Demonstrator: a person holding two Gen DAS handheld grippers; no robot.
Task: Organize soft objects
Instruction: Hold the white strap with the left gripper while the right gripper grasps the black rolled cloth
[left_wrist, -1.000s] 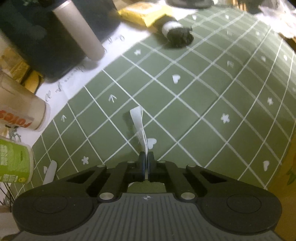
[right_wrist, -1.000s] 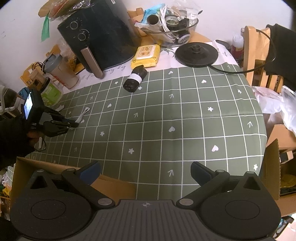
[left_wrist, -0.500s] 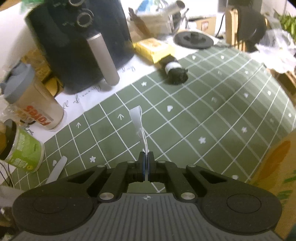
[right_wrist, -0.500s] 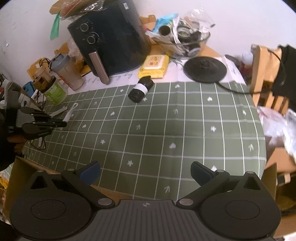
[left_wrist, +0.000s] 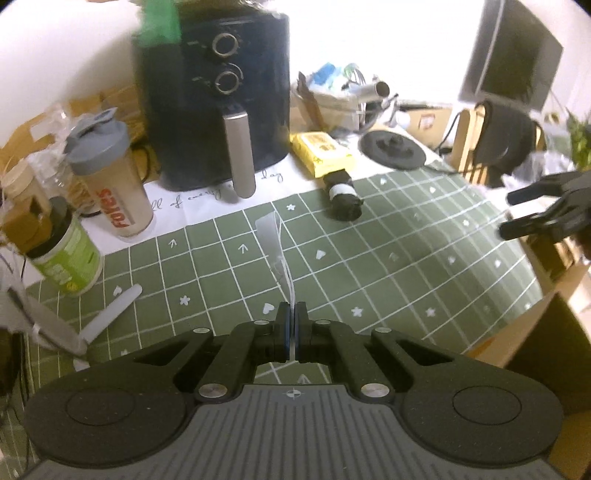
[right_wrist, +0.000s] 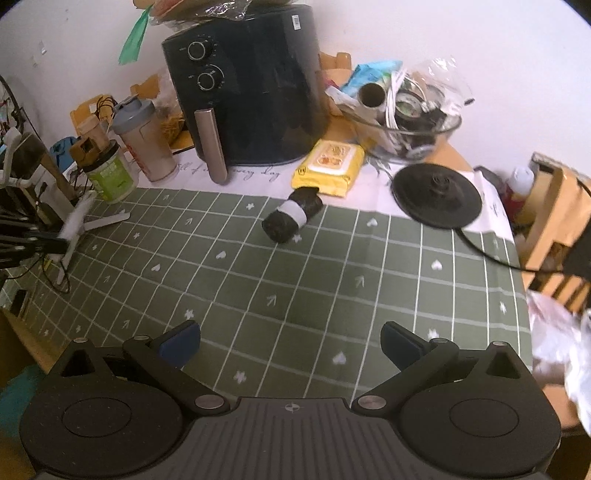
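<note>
Left gripper (left_wrist: 294, 314) clamped on thin translucent strip (left_wrist: 275, 251); right gripper (right_wrist: 290, 341) spread apart.

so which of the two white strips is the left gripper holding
The left gripper pinches the upright white strip sticking out between its fingers; the other white strip lies flat by the green tub.

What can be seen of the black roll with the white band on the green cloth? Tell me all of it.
The black roll is a short cylinder of dark, soft-looking material, wrapped by a white band near its middle. It lies on its side on the green checked tablecloth, near the cloth's far edge. Its far end touches or slightly overlaps the yellow wipes pack; the near end shows a dark, rough face. Neither gripper touches it.
</note>
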